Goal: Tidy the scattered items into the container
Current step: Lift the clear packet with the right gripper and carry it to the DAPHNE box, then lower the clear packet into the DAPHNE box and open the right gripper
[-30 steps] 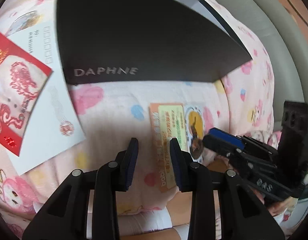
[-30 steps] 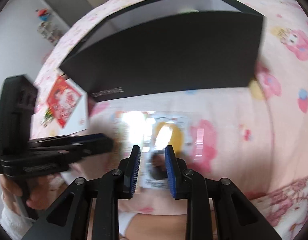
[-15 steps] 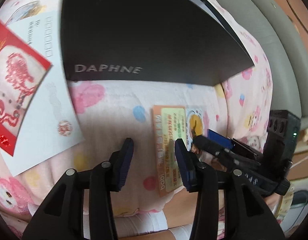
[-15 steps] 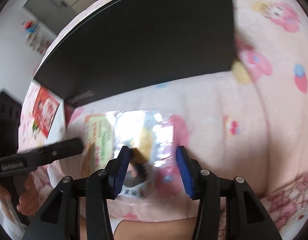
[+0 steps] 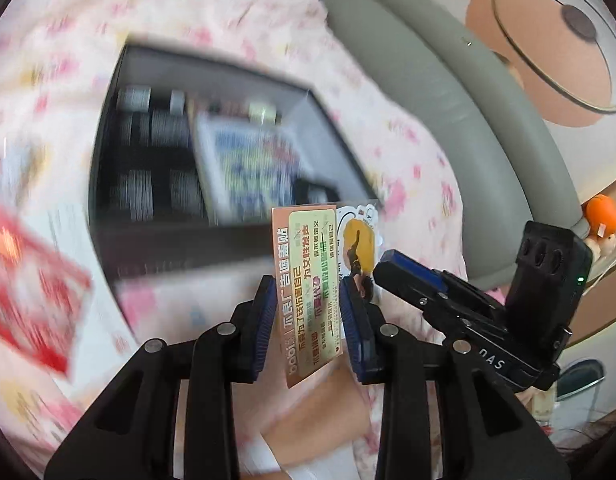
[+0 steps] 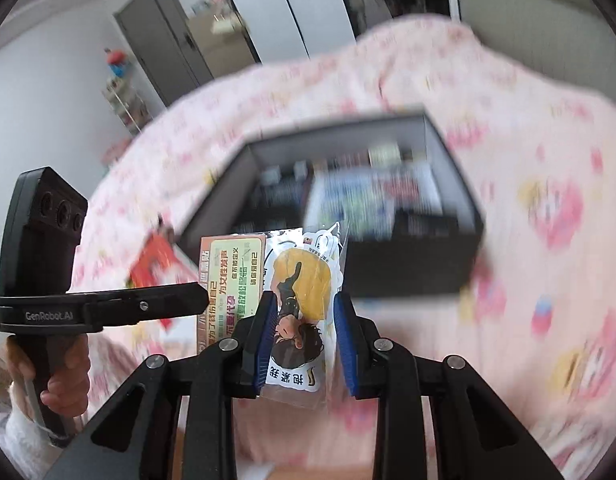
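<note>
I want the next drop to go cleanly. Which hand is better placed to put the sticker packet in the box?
Neither clearly: the left gripper and right gripper each pinch the sticker packet, lifted just before the open box. Move both together.

Sticker packet lifted off the blanket, both tongs just closed on it, box interior visible.

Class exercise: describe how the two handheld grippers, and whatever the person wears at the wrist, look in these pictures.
Both the left gripper and the right gripper have black angular frames with silver rivets and ribbed blue pads. The left carries "GenRobot.AI" lettering in white and three round ports on its grip. The sleeve is white.
</note>
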A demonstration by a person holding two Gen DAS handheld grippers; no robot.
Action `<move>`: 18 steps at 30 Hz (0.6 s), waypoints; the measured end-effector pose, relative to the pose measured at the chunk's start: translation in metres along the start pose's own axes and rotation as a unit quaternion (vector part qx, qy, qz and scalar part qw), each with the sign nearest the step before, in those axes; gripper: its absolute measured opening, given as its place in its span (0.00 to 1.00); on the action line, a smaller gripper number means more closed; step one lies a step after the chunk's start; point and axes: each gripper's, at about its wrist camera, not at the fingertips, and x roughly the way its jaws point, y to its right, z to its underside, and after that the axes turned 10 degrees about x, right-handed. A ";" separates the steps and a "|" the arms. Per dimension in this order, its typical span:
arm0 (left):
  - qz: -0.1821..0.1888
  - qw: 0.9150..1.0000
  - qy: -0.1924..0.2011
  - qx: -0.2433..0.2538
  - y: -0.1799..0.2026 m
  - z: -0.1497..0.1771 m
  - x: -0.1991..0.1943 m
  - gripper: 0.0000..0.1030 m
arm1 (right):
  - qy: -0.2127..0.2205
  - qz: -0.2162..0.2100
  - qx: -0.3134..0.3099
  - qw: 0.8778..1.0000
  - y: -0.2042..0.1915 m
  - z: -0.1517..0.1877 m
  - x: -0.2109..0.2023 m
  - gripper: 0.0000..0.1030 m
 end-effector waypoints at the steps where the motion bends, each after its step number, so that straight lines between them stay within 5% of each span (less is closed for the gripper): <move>1: -0.006 1.000 0.003 0.004 0.000 -0.018 0.004 0.31 | 0.012 0.003 -0.010 1.000 -0.001 -0.014 0.000 0.25; 7: -0.045 0.998 -0.032 -0.003 -0.029 -0.094 0.057 0.36 | -0.018 0.010 -0.006 1.000 0.004 -0.075 0.057 0.25; 14: -0.090 0.988 -0.125 -0.022 -0.064 -0.088 0.105 0.36 | -0.100 0.035 -0.004 0.994 0.022 -0.088 0.119 0.25; 18: -0.123 0.982 -0.144 -0.010 -0.073 -0.086 0.113 0.39 | -0.043 0.061 -0.009 0.997 0.026 -0.104 0.109 0.25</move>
